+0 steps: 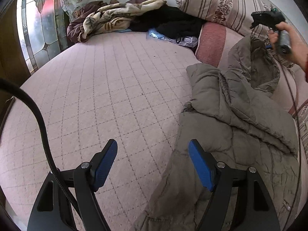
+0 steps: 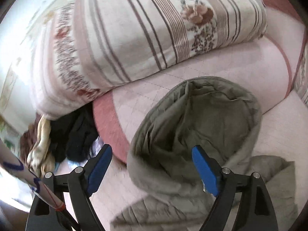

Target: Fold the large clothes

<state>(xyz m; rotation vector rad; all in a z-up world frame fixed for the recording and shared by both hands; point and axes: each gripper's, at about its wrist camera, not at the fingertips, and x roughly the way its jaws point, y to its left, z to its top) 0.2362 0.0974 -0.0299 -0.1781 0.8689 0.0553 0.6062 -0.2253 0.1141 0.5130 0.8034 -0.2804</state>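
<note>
Currently both tongs are held apart, nothing clamped. Left gripper (image 1: 153, 163) is angled low over the quilted bedspread (image 1: 107, 88), one finger above the grey-green padded coat (image 1: 231, 119). Right gripper (image 2: 152, 170) is raised over the coat's hood (image 2: 192, 119), beside the striped pillow (image 2: 134, 28).

We are seeing a striped quilt (image 1: 215, 3) lying along the bed's (image 1: 107, 88) far edge, a floral blanket (image 1: 107, 17) bunching in its far corner.
</note>
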